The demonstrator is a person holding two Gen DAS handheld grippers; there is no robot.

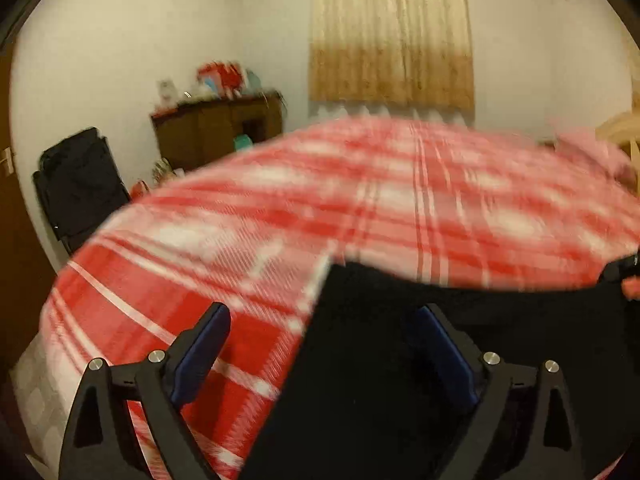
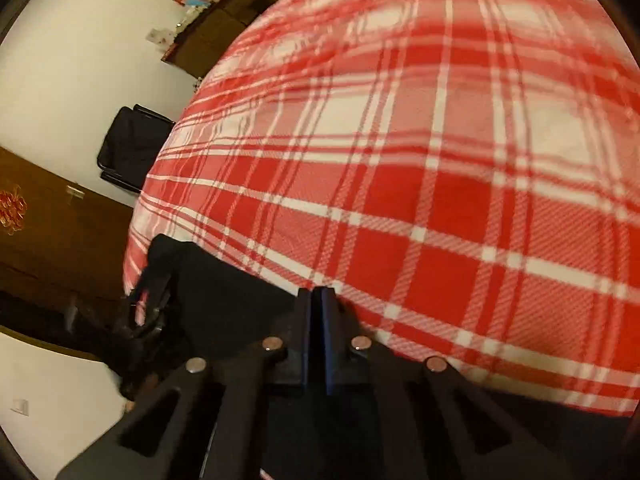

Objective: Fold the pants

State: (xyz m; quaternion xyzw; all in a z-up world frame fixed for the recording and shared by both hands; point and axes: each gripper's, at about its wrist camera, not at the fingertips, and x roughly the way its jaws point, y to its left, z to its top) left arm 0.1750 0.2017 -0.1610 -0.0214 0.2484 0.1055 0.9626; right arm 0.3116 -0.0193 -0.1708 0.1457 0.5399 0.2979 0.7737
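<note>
While left fingers [image 1: 436, 344] gape over pants [image 1: 400, 360], right fingers [image 2: 326, 320] meet.

I saw the pants [image 1: 420, 360] as plain black cloth, lying flat on the near part of the red plaid bed [image 1: 360, 200]. In the left wrist view their upper left corner made a sharp point and the far edge ran off to the right. In the right wrist view they [image 2: 224, 288] lay along the bed's near edge, blurred, detail lost.
</note>
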